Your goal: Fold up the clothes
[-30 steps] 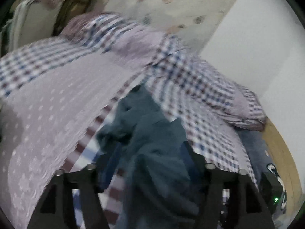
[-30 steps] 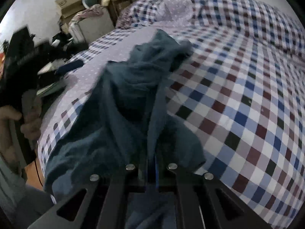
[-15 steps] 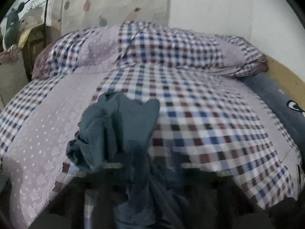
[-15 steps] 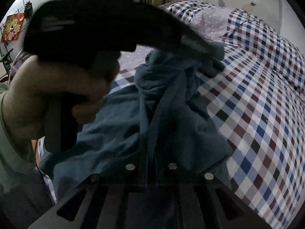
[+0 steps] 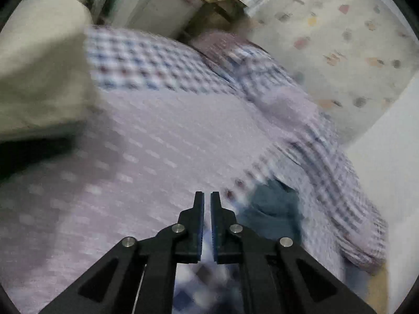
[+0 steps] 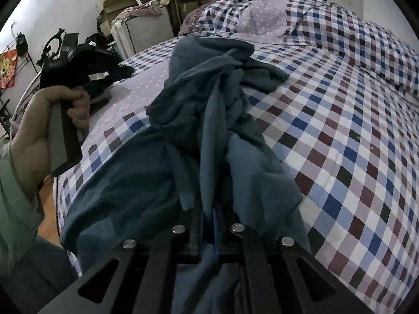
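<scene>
Right gripper (image 6: 208, 217) clamped on near edge of crumpled blue garment (image 6: 209, 110) bunched on checked bed (image 6: 353, 144), likely to drag it flat; left gripper (image 5: 207, 201) nearly closed, empty, over lilac sheet left of it

Left gripper (image 5: 207, 196) nearly closed, a thin gap between the blue-lined fingers (image 5: 199, 225), nothing held. Hovered over the pale lilac dotted bedspread (image 5: 162, 141). Crumpled teal garment (image 5: 275, 209) just right of the fingertips, apart from them. Checked quilt (image 5: 327, 172) beyond it, patterned curtain (image 5: 340, 41) behind. Large beige mass (image 5: 39, 73) at left, possibly a sleeve, too blurred to tell.
</scene>
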{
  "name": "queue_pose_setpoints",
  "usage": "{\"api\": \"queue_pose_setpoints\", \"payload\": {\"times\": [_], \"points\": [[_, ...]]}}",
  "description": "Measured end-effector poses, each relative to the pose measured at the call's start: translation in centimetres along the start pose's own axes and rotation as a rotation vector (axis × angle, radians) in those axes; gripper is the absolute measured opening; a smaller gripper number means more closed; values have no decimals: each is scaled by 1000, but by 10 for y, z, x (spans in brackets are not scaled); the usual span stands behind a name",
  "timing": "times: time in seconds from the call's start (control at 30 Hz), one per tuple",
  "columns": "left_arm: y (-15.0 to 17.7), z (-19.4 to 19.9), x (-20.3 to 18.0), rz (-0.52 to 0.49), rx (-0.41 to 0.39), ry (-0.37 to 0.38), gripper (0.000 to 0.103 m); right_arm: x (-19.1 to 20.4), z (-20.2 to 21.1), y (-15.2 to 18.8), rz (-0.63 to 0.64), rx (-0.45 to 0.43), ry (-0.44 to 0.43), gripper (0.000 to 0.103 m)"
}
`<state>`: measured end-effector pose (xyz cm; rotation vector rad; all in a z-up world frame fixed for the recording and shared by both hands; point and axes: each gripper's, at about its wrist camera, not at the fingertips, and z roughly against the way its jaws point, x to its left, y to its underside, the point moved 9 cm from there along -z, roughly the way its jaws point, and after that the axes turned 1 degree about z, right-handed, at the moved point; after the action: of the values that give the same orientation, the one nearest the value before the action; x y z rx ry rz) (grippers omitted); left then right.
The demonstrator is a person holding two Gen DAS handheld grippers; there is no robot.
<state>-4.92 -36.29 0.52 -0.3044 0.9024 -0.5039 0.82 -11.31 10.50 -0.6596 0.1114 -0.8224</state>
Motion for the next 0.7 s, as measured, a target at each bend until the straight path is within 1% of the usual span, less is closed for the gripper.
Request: {"api": "queue_pose_setpoints", "payload": {"times": [0.03, 0.07, 0.1, 0.13, 0.2, 0.23, 0.27, 0.3, 0.37, 0.47, 0.57, 0.63, 0.7], "points": [[8, -6, -10, -13, 50, 52, 13, 1, -2, -2, -11, 3, -9, 5], [15, -10, -19, -34, 82, 79, 22, 0, 0, -4, -23, 0, -18, 6], [22, -12, -30, -62, 105, 111, 42, 0, 2, -7, -36, -4, -28, 7], [24, -13, -38, -86, 110, 143, 58, -1, 5, -9, -49, -8, -38, 8], [24, -9, -49, -114, 93, 168, 69, -2, 15, -17, -78, -39, -68, 17], [21, -8, -49, -109, 89, 175, 71, -4, 23, -25, -100, -67, -86, 21], [18, -7, -49, -104, 84, 181, 71, -6, 31, -33, -124, -97, -105, 34], [15, -7, -45, -83, 85, 184, 71, -8, 37, -42, -147, -130, -121, 43], [12, -8, -39, -45, 85, 188, 71, -12, 46, -64, -189, -188, -153, 44], [7, -6, -31, -9, 86, 199, 71, -10, 35, -98, -185, -199, -158, 44], [7, -1, -30, -5, 77, 213, 71, -8, 7, -130, -192, -182, -163, 44], [6, -1, -29, 3, 77, 222, 71, -8, -11, -146, -194, -168, -154, 44], [5, -1, -29, 11, 77, 231, 71, -10, -33, -155, -182, -134, -113, 44]]}}
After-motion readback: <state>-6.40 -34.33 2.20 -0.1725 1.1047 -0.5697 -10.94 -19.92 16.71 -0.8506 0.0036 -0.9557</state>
